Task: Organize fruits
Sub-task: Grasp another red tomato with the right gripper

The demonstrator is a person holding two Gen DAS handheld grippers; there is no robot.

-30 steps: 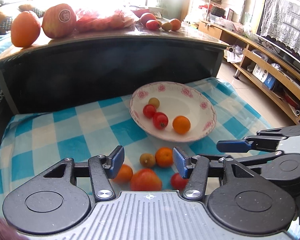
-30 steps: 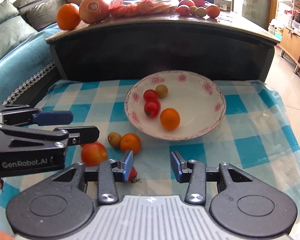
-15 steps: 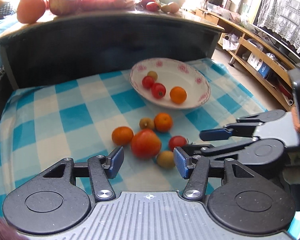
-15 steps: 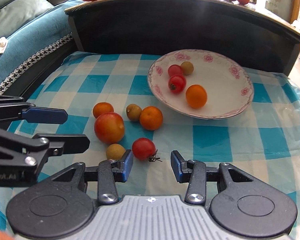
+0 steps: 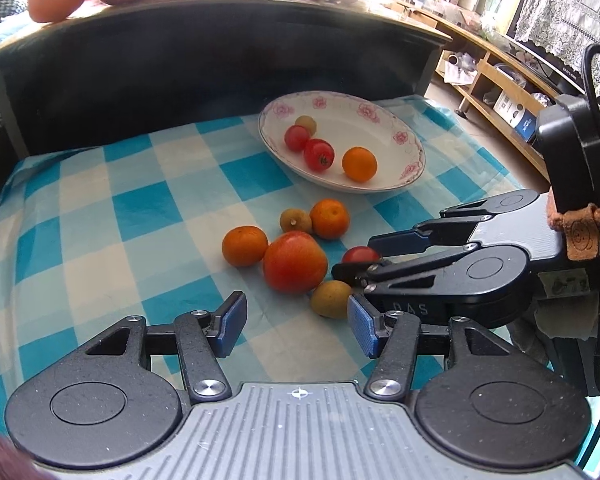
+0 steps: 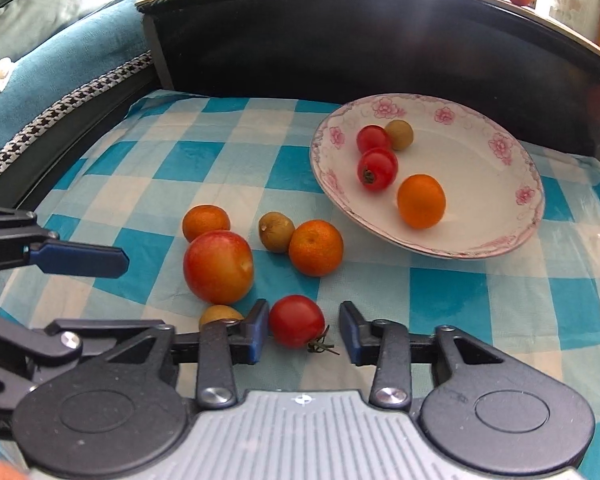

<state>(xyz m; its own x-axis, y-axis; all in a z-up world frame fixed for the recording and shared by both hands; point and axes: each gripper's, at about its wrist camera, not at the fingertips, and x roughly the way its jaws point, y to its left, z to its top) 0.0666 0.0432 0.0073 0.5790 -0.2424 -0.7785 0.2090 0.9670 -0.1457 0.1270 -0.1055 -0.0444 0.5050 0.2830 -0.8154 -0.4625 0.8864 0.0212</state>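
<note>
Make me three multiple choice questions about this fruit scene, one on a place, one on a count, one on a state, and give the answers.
1. Where is the cherry tomato with the stem?
A. in the bowl
B. between the right tongs
C. on the sofa

2. How many fruits lie in the bowl?
A. two
B. four
C. six

3. The left tongs are:
A. open, empty
B. shut on an orange
C. out of view

Answers: 1 B, it sits on the cloth between the blue pads. 2 B, two tomatoes, one orange, one small brown fruit. 3 A, pads apart, nothing between.

Dark table [image 5: 220,60], teal sofa [image 6: 60,52], wooden shelving [image 5: 500,80], bright window glare.
</note>
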